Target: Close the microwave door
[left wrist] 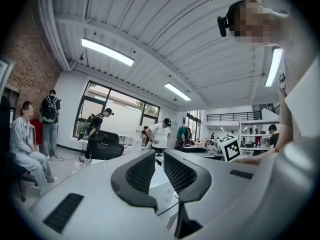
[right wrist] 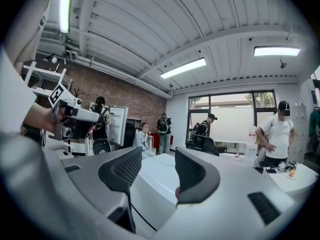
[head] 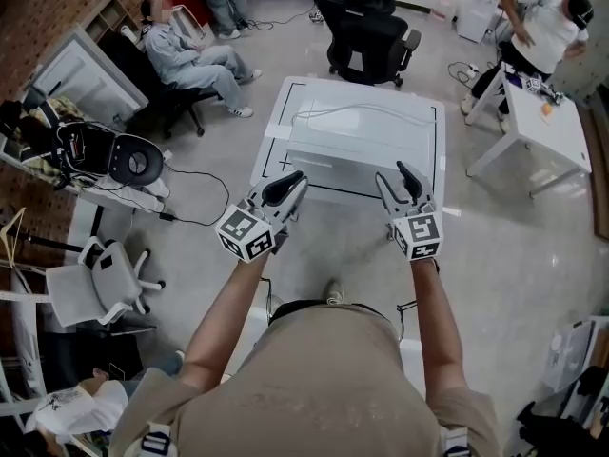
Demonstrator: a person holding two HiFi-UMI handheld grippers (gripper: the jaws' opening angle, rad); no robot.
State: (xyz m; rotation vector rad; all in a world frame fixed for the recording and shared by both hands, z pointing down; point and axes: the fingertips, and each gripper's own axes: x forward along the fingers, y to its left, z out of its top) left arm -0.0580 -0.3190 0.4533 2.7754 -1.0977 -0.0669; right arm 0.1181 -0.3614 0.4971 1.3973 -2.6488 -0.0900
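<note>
**A:** What did the head view show?

**B:** The white microwave point(head: 366, 136) sat in the middle of a white worktop point(head: 271, 131), its front turned towards the person. The front looked flat and flush, though I couldn't tell whether the door was latched. Both tools were held up level just short of that front. The left tool point(head: 285, 188) was off the near left corner and the right tool point(head: 404, 187) off the near right. Neither touched the microwave.

**A:** Anything else around?

**B:** A black office chair point(head: 366, 27) stood beyond the worktop. A person sat point(head: 195, 60) further left, and a second white worktop point(head: 547, 136) stood on the right.

**A:** And the left gripper view?

**B:** The left tool's jaws stood narrow, with only a slim gap between the pads and nothing in it. Below the gap was a white corner, either the microwave or the worktop, I couldn't say which. The right tool's marker cube point(left wrist: 230, 148) showed to the right. People stood by the windows behind.

**A:** The right gripper view?

**B:** There the right tool point(right wrist: 158, 151) stood wide and empty. The microwave's white top lay beyond and below the gap, clear of both pads. The left tool was in sight at the far left, in front of a brick wall point(right wrist: 125, 96).
</note>
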